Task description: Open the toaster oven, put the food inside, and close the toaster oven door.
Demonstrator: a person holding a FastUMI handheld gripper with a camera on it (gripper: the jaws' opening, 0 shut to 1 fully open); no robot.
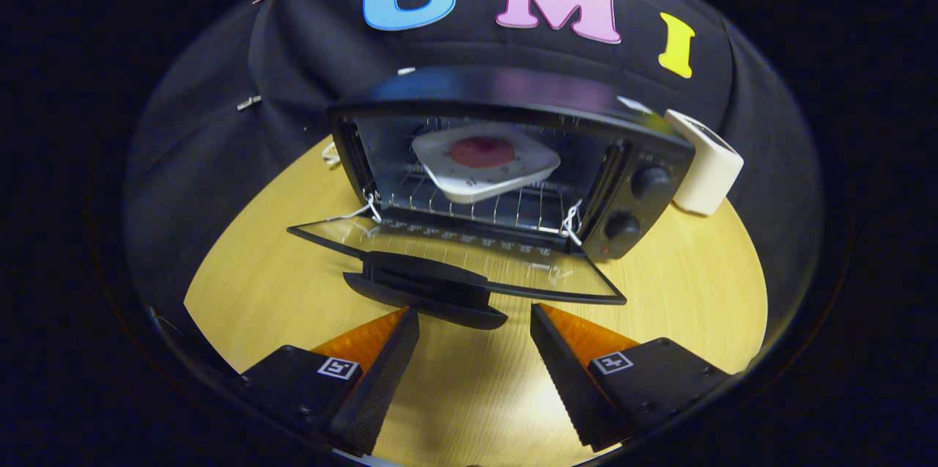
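The black toaster oven [513, 97] stands on the wooden table, its glass door [454, 254] folded down flat toward me. On the wire rack [476, 207] inside sits a white square plate [484, 166] with a round reddish piece of food [481, 152] on it. The door's black handle [425, 289] lies just ahead of my fingers. My gripper [475, 320] is open, with bare table between its two fingers. The left fingertip [399, 335] sits close below the handle, not touching it.
Two black knobs [636, 201] are on the oven's right panel. A white boxy appliance [707, 163] stands beside the oven on its right. Thin white cords [571, 221] hang at both door hinges. The wooden table [696, 284] stretches to either side of the open door.
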